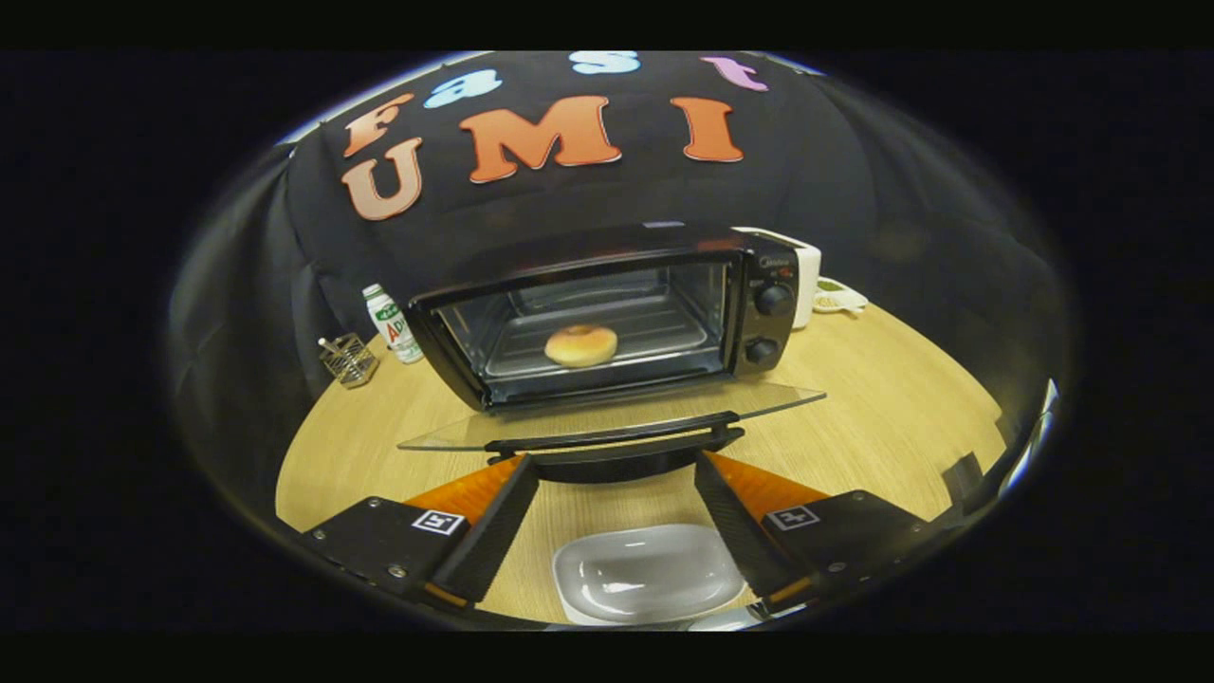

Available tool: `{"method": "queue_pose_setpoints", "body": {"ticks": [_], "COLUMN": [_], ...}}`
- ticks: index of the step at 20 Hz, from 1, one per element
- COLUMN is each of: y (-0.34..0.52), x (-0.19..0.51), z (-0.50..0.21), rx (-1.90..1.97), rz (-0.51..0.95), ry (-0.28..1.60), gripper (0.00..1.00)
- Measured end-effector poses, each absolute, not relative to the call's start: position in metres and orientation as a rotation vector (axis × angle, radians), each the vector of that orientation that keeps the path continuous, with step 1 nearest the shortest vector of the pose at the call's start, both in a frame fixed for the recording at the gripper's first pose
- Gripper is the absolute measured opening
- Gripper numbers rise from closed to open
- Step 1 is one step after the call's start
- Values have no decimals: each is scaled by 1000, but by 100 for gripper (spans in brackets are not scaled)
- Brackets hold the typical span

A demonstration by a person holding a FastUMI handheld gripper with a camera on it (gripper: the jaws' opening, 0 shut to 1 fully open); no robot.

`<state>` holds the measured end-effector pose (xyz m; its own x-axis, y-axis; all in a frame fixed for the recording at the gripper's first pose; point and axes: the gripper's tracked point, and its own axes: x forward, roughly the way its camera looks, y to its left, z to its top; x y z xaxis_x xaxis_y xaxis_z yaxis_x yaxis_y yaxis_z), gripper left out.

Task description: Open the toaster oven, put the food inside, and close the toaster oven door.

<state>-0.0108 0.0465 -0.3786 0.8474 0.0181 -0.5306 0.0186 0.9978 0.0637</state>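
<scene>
Our round golden bun (580,345) sits inside the black toaster oven (607,313). Its glass door (607,422), at twelve o'clock, needs closing. Our gripper (616,474) is wide apart, holding nothing.

A small wire basket (348,359) and a white bottle (393,323) stand left of the oven on the wooden table (882,417). A white appliance (807,280) and a small dish (840,298) sit far right.
</scene>
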Motion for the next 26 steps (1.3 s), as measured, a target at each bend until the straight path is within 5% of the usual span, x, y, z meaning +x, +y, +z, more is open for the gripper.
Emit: {"method": "queue_pose_setpoints", "body": {"ticks": [26], "y": [64], "x": [76], "z": [-280], "rx": [49], "rz": [54], "ry": [437], "gripper": [99]}}
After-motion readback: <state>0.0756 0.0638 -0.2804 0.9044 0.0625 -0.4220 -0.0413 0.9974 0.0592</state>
